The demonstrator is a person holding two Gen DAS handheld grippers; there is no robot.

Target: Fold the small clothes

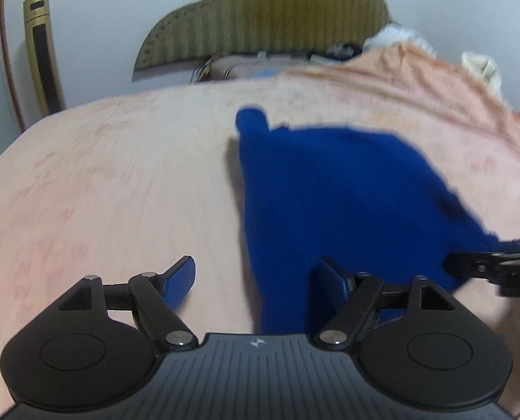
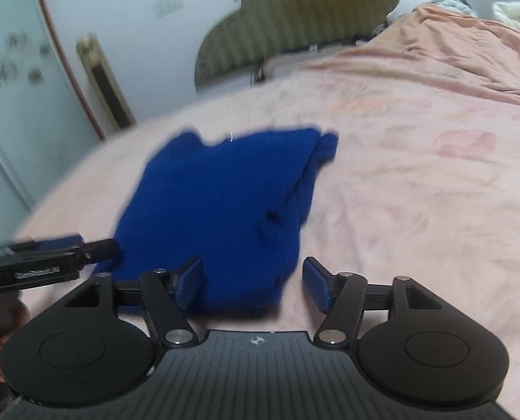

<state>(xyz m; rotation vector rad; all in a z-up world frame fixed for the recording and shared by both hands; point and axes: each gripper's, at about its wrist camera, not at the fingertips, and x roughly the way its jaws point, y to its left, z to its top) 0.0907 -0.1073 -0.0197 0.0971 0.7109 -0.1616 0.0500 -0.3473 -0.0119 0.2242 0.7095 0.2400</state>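
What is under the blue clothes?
The blue garment lies on a pink bedsheet spread around it. Anything directly beneath, or tucked inside its folds, is covered and cannot be seen.

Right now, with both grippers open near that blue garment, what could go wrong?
The blue garment lies folded on the soft pink bedspread, released; an open left gripper or right gripper finger might snag its near edge. One sleeve tip pokes out and may spoil the fold.

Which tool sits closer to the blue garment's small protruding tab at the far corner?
Left, I judge. The tab is on the left tool's side of the garment; the right tool is at the opposite near corner.
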